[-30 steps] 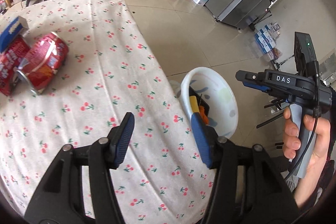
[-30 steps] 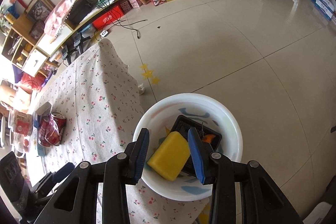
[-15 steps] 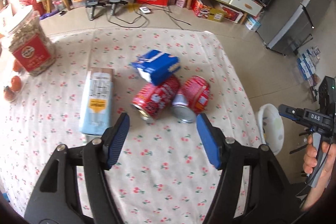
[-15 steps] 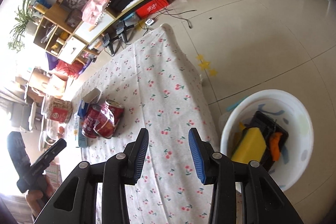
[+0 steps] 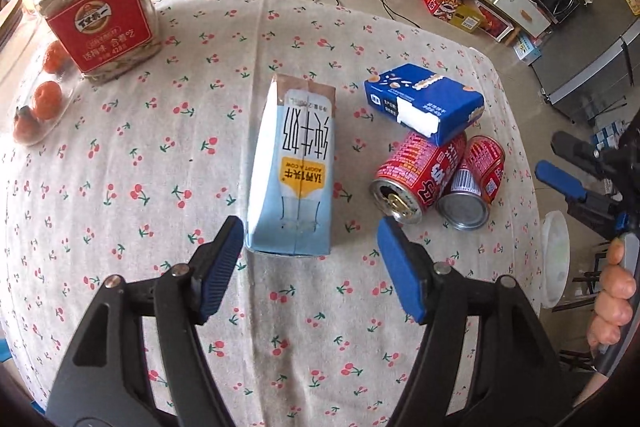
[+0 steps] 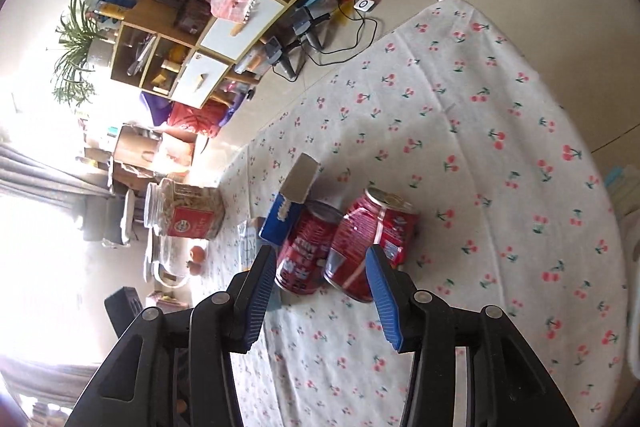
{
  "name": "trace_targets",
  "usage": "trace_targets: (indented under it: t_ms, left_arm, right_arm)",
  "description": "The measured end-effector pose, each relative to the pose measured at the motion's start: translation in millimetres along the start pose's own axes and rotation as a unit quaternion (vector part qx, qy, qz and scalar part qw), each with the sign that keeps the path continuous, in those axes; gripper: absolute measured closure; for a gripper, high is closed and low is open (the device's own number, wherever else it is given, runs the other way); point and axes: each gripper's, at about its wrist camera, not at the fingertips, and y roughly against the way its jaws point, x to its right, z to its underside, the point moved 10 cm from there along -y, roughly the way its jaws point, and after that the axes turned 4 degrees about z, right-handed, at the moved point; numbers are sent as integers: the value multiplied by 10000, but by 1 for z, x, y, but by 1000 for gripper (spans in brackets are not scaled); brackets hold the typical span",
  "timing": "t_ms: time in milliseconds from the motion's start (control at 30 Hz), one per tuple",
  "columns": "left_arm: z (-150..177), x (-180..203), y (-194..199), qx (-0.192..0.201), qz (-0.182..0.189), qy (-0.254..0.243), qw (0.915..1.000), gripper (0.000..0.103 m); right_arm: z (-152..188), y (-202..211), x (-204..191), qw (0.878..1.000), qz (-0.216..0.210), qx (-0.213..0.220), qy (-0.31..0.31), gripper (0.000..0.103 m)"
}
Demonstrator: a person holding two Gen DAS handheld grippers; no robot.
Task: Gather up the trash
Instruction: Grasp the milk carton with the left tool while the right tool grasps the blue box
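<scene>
On tabletop [image 5: 120, 187], left tongs [image 5: 310, 251] wide at milk carton's [image 5: 294, 167] 6 o'clock end; right tongs [image 6: 320, 279] wide, empty, near two red cans [image 6: 348, 247].

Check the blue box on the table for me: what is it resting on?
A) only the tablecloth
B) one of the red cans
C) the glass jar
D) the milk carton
B: in the left wrist view the blue box lies tilted with its near end propped on the red can, apart from the milk carton and far from the glass jar.
</scene>
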Motion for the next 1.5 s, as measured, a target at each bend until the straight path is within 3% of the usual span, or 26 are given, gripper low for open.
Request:
trace_targets:
  t_ms: [200, 367, 667, 700, 733, 767, 1033, 1500]
  left_arm:
    - [1, -4, -5, -145, -175, -365, 9991, 32]
    - [2, -7, -14, -316, -62, -292, 9991, 32]
    - [0, -11, -29, -414, -141, -299, 9986, 33]
    - [-1, -12, -30, -397, -130, -282, 9987, 37]
    - [-2, -13, -30, -403, -107, -251, 9988, 46]
    - [-2, -14, -32, -435, -73, -219, 9988, 47]
    - [-11, -13, -25, -278, 72, -26, 9996, 48]
    - [-14, -6, 7, 66, 351, 64, 9993, 48]
  right_arm:
    - [-10, -48, -21, 9997, -116, -166, -127, 55]
    - [-20, -74, -28, 9996, 139, -238, -45, 55]
    - [-24, -105, -33, 9989, 199, -405, 92, 53]
    - [-23, -106, -34, 9989, 185, -420, 125, 56]
    - [-23, -107, -36, 9988, 188, -415, 177, 64]
    - [-23, -107, -37, 9986, 194, -418, 241, 69]
    - [-25, -92, -47, 9981, 190, -247, 533, 80]
    - [-21, -61, -59, 9950, 337, 72, 935, 80]
